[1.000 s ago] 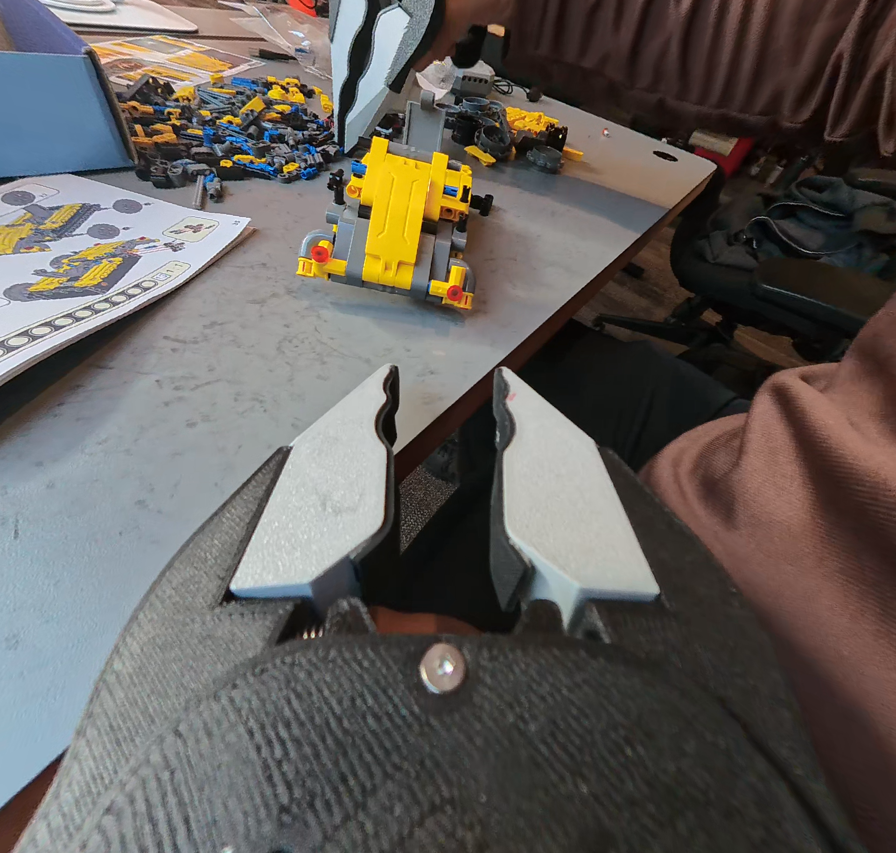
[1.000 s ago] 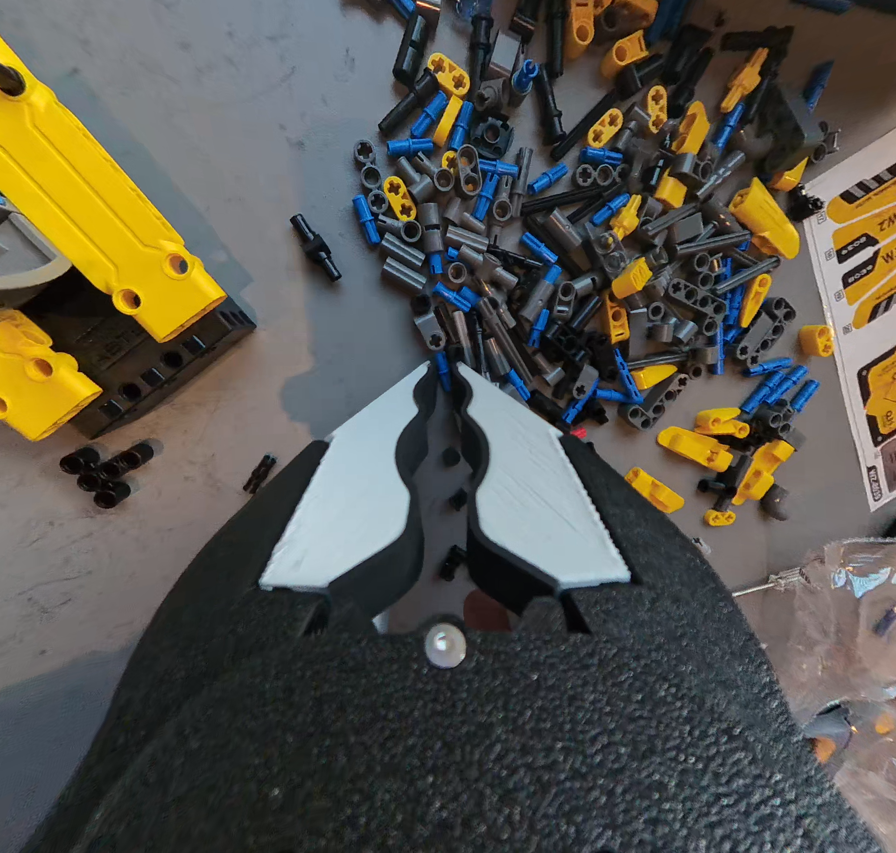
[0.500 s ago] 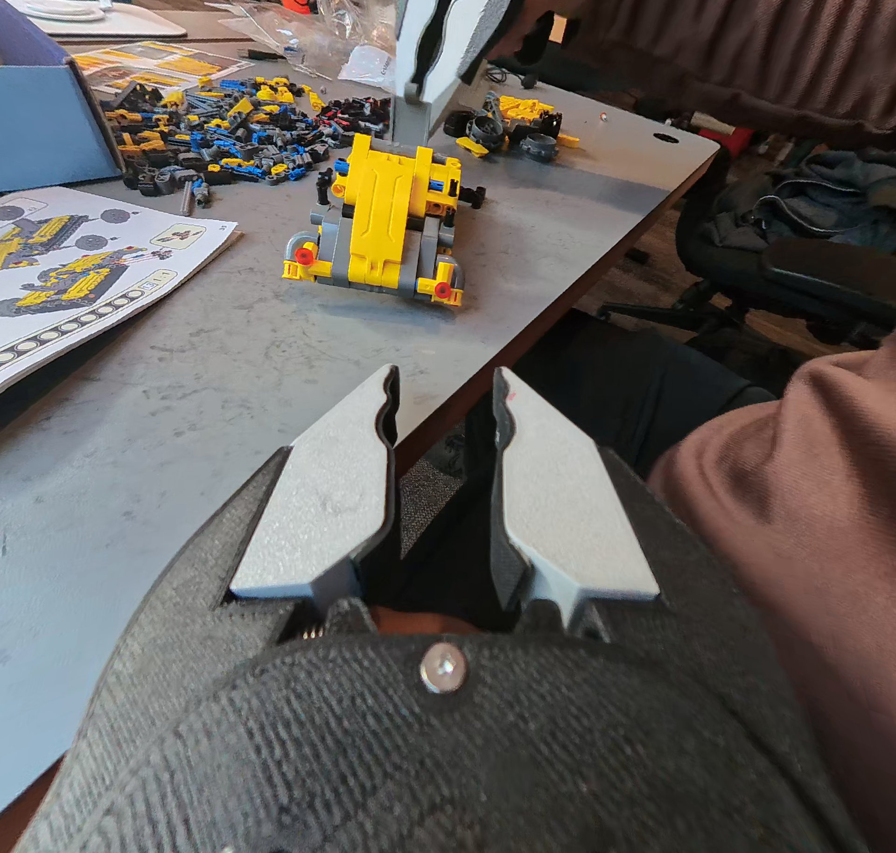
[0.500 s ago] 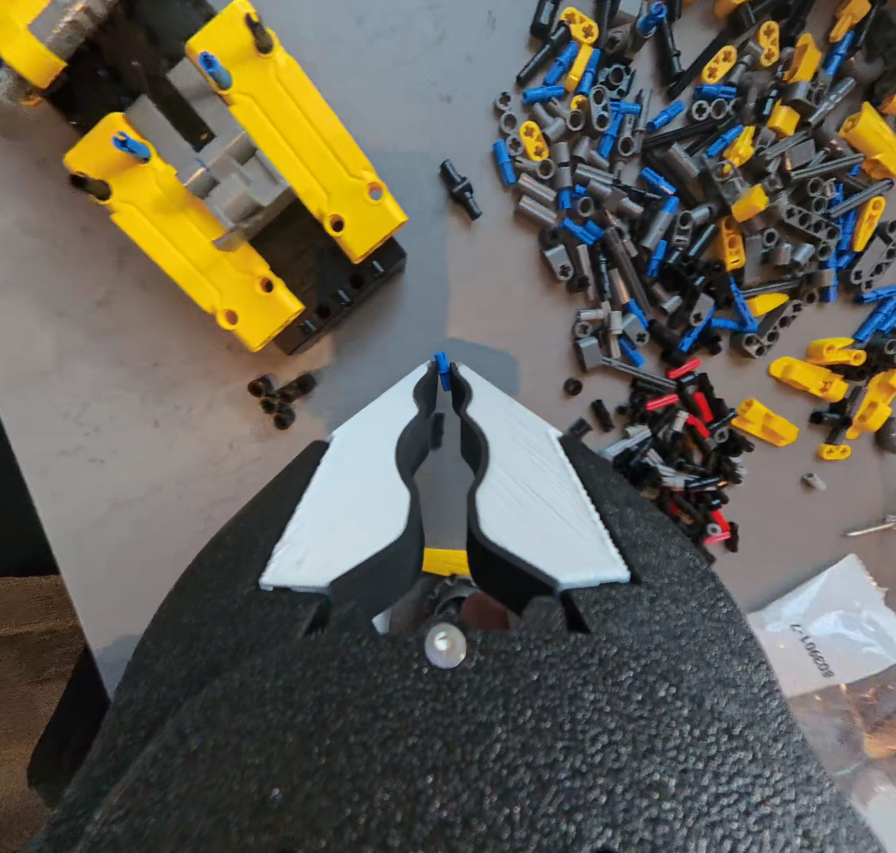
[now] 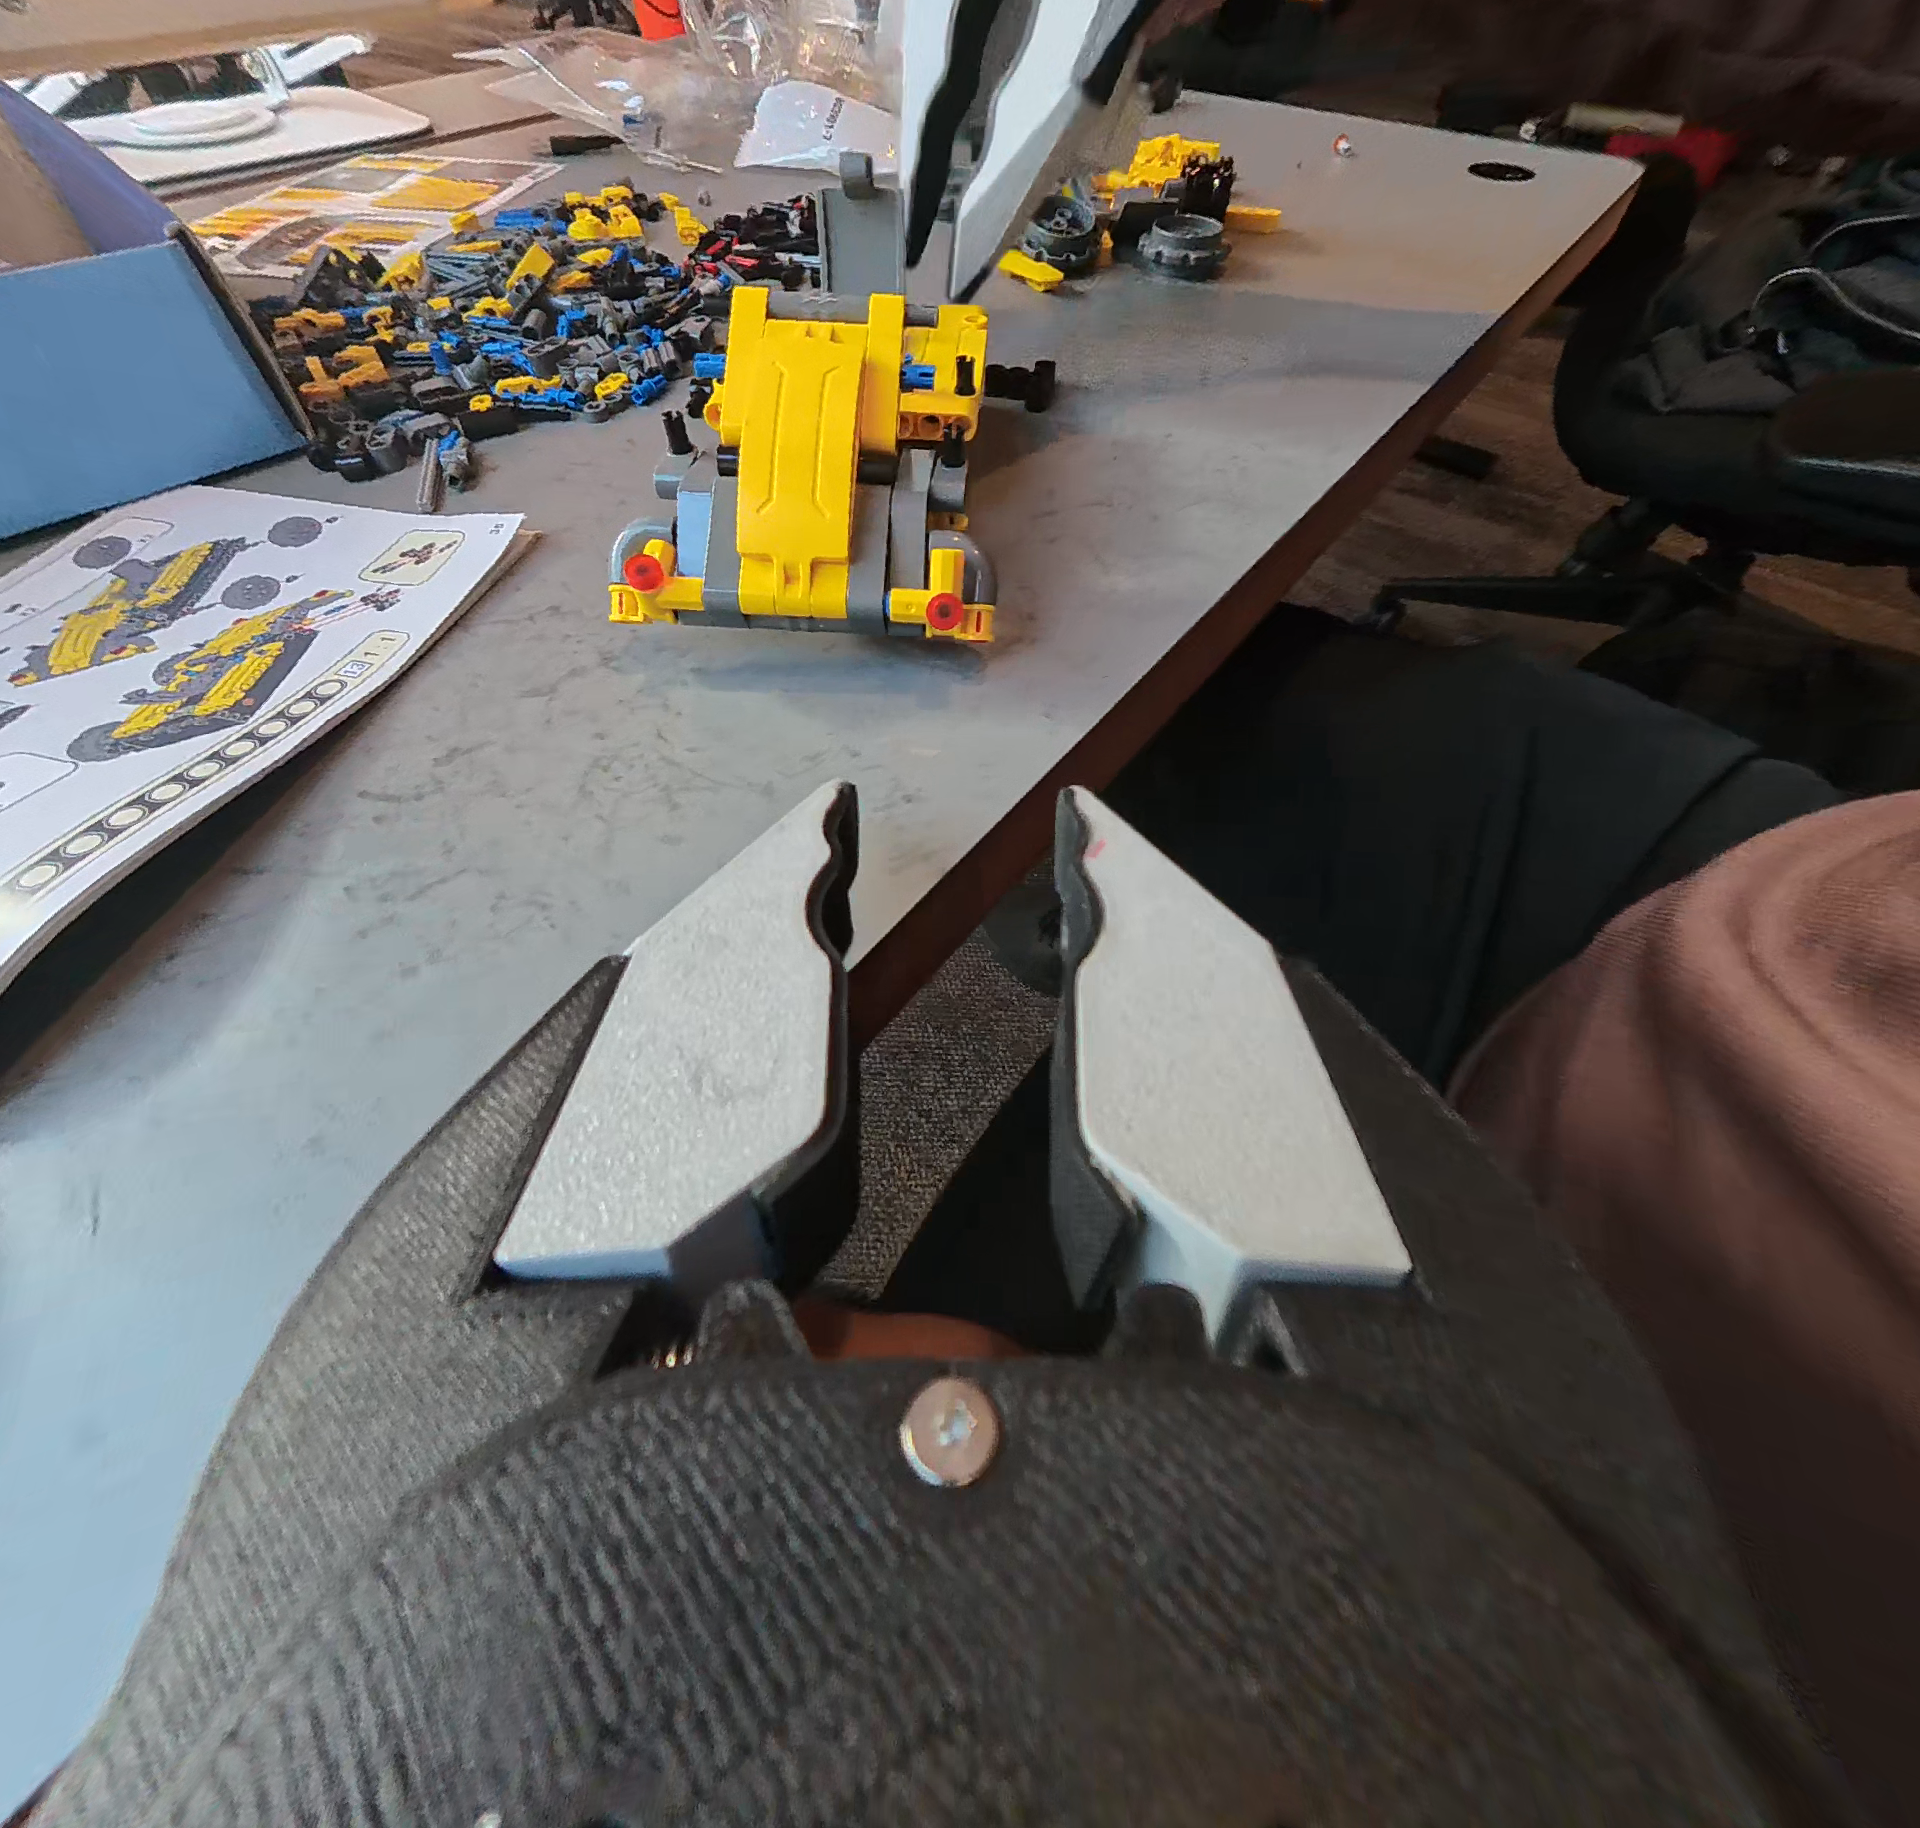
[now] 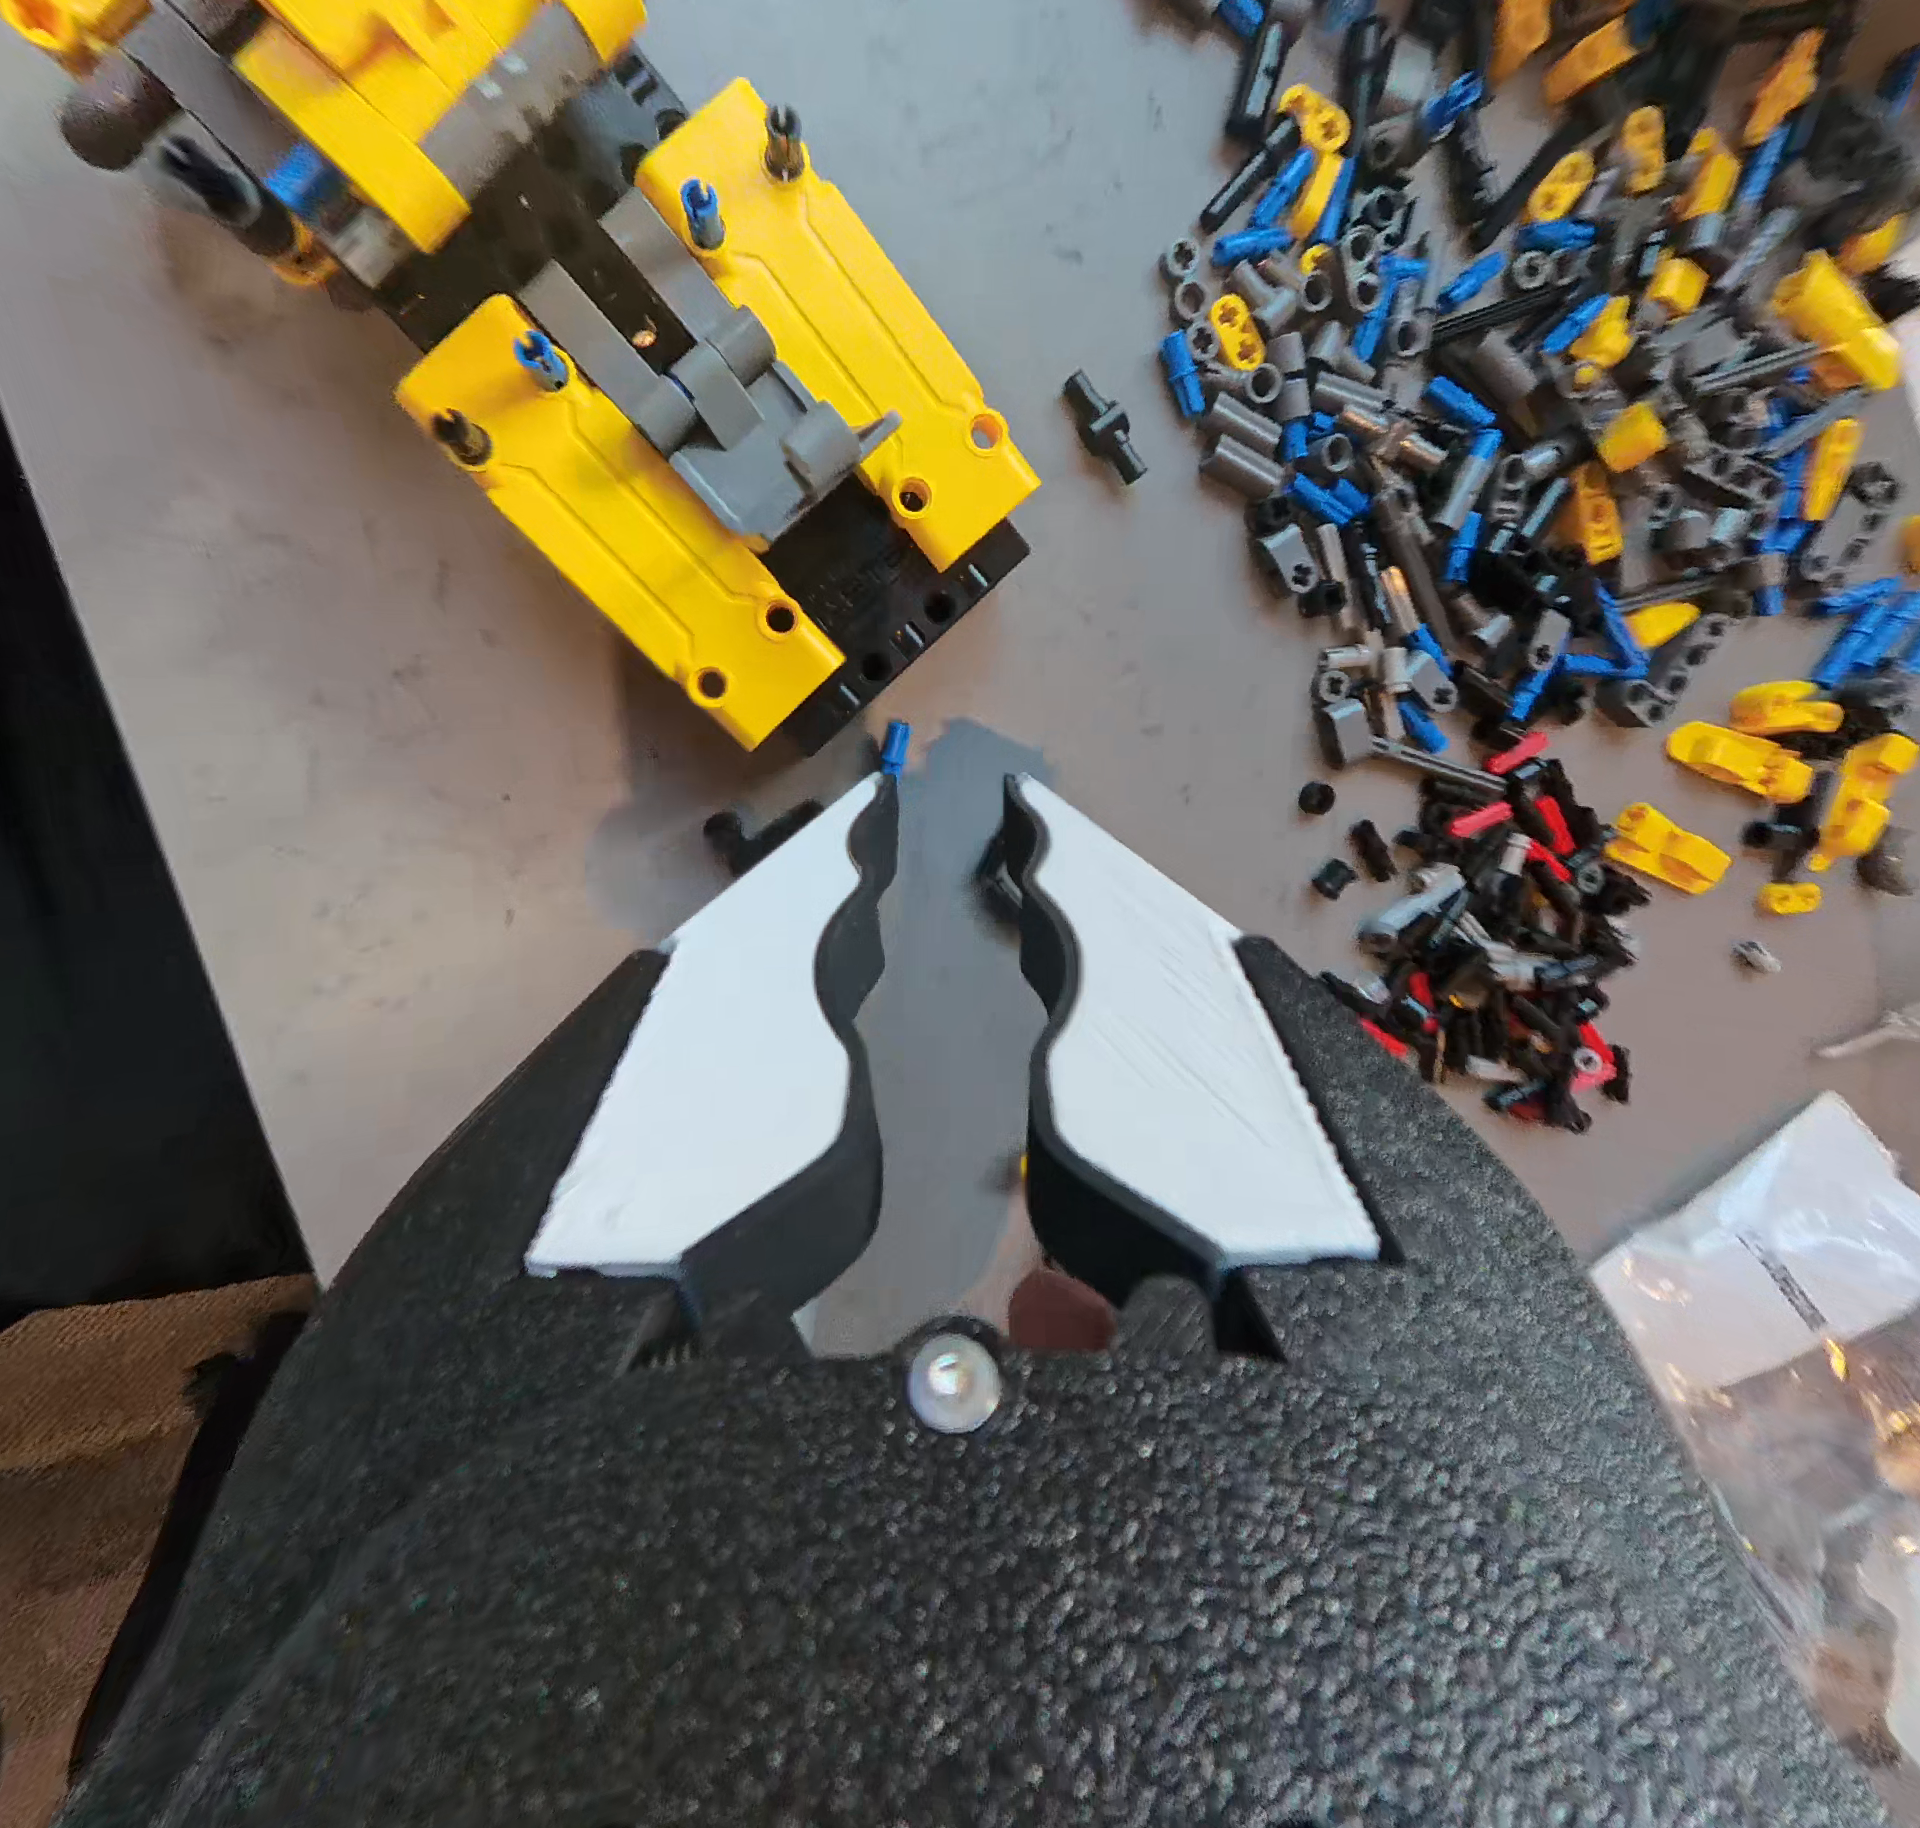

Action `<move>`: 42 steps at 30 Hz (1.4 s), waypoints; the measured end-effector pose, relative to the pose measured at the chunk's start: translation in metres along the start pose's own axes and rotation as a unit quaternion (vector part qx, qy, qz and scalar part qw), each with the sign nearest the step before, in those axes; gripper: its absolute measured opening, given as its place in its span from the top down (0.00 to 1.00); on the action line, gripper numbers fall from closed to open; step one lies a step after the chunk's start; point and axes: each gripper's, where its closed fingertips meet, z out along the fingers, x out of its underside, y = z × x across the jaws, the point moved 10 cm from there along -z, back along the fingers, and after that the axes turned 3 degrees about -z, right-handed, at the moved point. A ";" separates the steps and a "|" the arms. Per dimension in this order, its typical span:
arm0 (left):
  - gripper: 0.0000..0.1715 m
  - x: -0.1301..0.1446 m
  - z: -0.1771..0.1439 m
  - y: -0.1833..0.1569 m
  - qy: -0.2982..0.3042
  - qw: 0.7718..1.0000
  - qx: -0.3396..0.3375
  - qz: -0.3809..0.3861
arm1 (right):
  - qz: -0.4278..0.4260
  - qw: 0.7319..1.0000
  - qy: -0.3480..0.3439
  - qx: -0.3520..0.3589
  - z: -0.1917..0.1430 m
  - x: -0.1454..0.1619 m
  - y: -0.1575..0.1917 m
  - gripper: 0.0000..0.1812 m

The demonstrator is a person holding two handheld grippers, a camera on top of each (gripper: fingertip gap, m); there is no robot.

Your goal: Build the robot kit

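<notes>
A partly built yellow, grey and black brick vehicle [image 5: 821,469] stands on the grey table [image 5: 520,843]; it also shows in the right wrist view [image 6: 623,376]. My right gripper [image 6: 948,791] hovers just behind its black rear end, jaws apart. A small blue pin [image 6: 896,744] sits at the tip of the left finger [image 6: 727,1051]; I cannot tell whether it rests on the table. In the left wrist view the right gripper [image 5: 935,230] hangs above the vehicle's back. My left gripper [image 5: 956,822] is open and empty, low over the table's near edge.
A pile of loose blue, grey, yellow and black parts [image 6: 1558,376] lies right of the vehicle, with a red and black heap [image 6: 1507,947]. A black pin [image 6: 1107,424] lies alone. An instruction booklet [image 5: 208,656], a blue box [image 5: 114,376], plastic bags [image 6: 1766,1311] and an office chair [image 5: 1714,428] are around. There is about 20 cm between the tips of the two grippers. Measured from the fingertips, the black pin [image 6: 1107,424] is 8 cm or so from the right gripper and 20 cm from the left.
My right gripper closed on a blue pin at the parts pile, carried it left to the vehicle's rear, and its jaws have now parted. The left gripper has barely moved.
</notes>
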 end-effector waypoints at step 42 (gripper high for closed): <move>0.53 -0.065 0.087 0.039 0.222 0.973 -0.024 0.057 | 0.153 0.954 -0.246 0.080 -0.029 0.064 0.123 0.85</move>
